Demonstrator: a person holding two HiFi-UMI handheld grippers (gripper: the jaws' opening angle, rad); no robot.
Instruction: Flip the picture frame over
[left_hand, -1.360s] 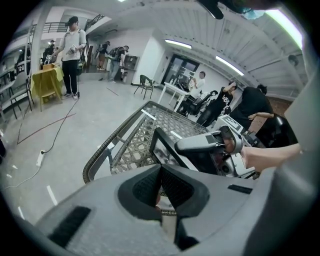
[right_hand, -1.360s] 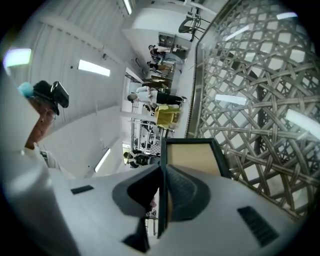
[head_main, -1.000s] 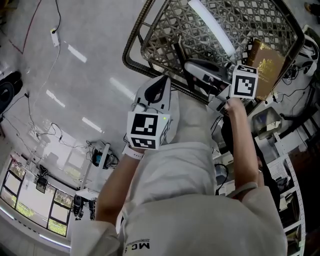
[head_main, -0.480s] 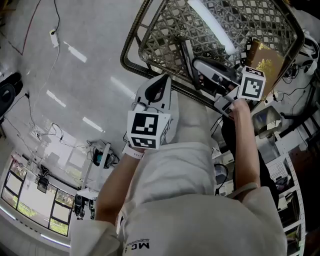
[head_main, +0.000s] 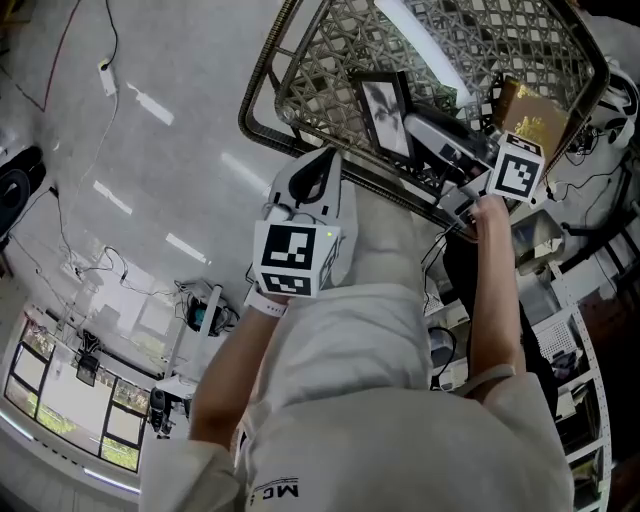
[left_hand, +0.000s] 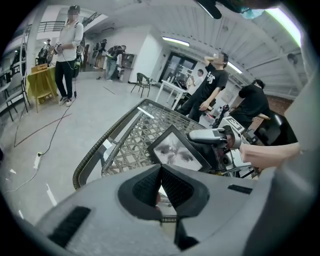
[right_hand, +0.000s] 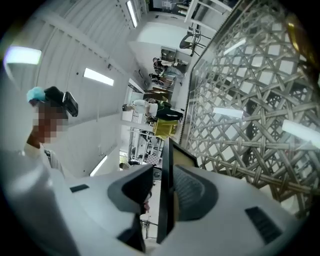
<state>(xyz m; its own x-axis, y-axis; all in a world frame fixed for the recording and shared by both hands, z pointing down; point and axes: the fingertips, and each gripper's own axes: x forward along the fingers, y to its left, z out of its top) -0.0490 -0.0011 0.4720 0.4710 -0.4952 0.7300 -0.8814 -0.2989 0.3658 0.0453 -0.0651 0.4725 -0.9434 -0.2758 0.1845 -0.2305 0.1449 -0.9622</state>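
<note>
Jaws of the right tool (right_hand: 164, 172) spread round the picture frame (right_hand: 168, 155)
They have just been opening: the frame's dark edge stands upright between them, against one pad with a gap at the other. That view gives only this thin edge. The left tool (left_hand: 160, 171), its own jaws pressed together on nothing, looks at the face, a grey print in a black border. So does the head view, where the frame stands tilted on its edge on the lattice-topped table (head_main: 262, 80), near the rim. The left tool hovers just off that rim, apart from the frame.
</note>
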